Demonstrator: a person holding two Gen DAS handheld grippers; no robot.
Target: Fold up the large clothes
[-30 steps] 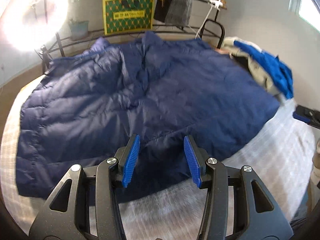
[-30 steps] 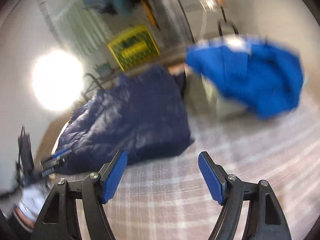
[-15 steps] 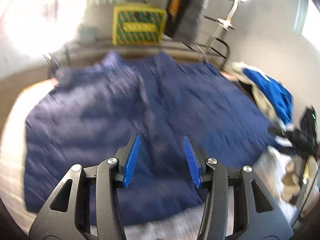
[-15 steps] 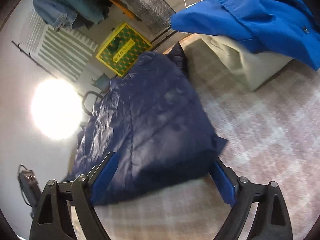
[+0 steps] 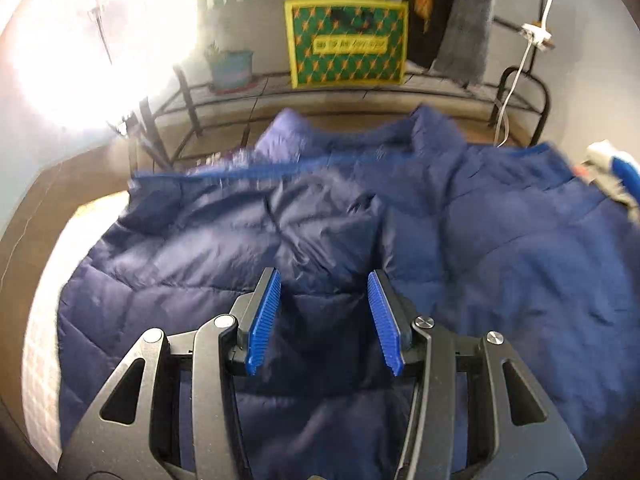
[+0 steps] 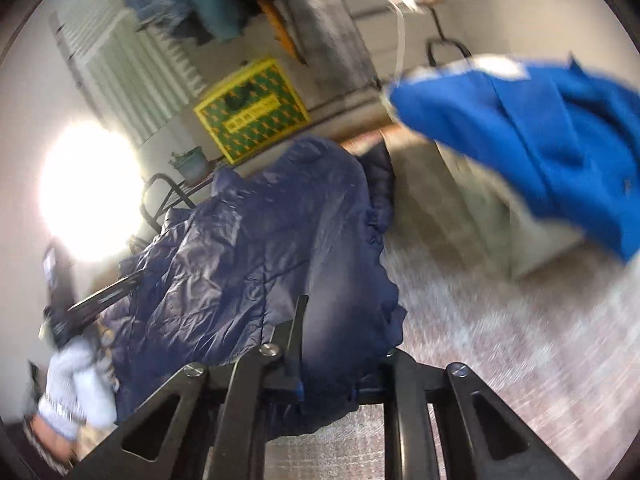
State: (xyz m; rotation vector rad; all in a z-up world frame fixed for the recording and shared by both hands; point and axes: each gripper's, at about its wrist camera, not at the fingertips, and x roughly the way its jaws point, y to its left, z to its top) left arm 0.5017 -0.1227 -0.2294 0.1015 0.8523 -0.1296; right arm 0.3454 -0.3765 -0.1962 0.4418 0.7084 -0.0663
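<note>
Two tools over one big navy quilted jacket (image 5: pixel 460 240), spread wide across a pale checked bed cover (image 6: pixel 500 340) and filling most of the left wrist view. Left tool (image 5: pixel 324 316) hanging above the jacket's near middle, blue ribbed pads apart, nothing between them but air — released, not touching fabric as far as can be told. Right tool (image 6: pixel 340 344) just snapped closed, jaws clenched on the jacket's near corner, dark cloth bunched up between the black fingers and swallowing the pads. From the right wrist view, jacket rumpled and glossy, stretching away toward the far wall. Bright blue garment (image 6: pixel 540 140) heaped on a pale one at the bed's right side, well apart from the jacket's gripped corner. Beyond the bed: yellow-and-green patterned crate (image 5: pixel 347 42) on a low black metal rack (image 5: pixel 520 80), small potted plant (image 5: pixel 230 66) beside it, harsh round lamp (image 5: pixel 96 36) glaring on the left. Light-sleeved arm and the other tool at the left edge of the right view — blurred.
</note>
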